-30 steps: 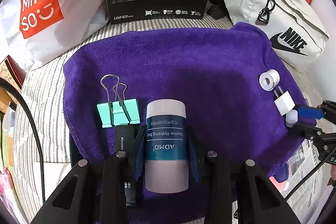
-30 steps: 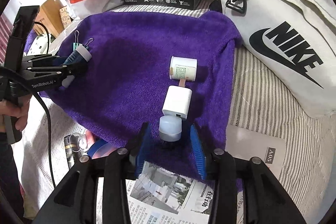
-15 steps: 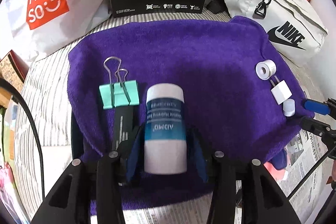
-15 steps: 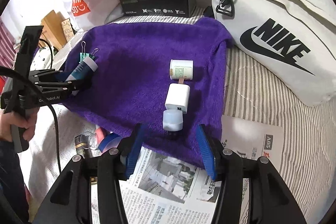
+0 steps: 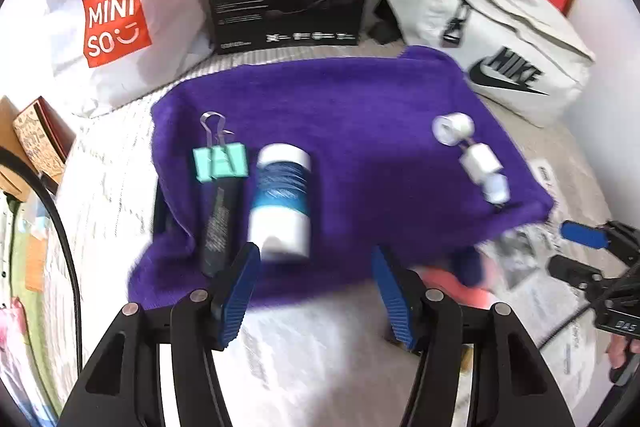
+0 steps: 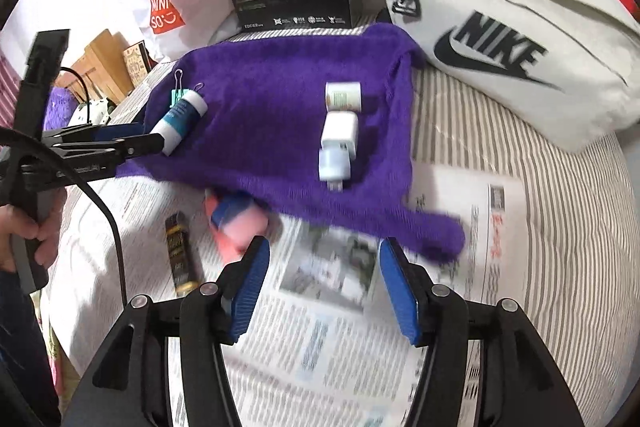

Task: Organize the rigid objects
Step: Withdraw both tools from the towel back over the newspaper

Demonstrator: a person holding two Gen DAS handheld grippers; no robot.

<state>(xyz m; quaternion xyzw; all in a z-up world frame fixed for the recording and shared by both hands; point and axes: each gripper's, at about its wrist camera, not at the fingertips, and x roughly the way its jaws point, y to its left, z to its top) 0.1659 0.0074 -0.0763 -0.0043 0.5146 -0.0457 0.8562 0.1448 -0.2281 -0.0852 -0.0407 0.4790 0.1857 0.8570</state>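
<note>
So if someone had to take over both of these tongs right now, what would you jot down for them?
Left tongs: jaws opening, nothing between them, just short of the balm tube.
Right tongs: jaws opening, empty, over the newspaper.
On the purple towel: balm tube beside the green binder clip on one side; small white jar, white charger and white cap in a row on the other.
Done: these five laid out.
Left: likely the dark tube and pink item off the towel.
</note>
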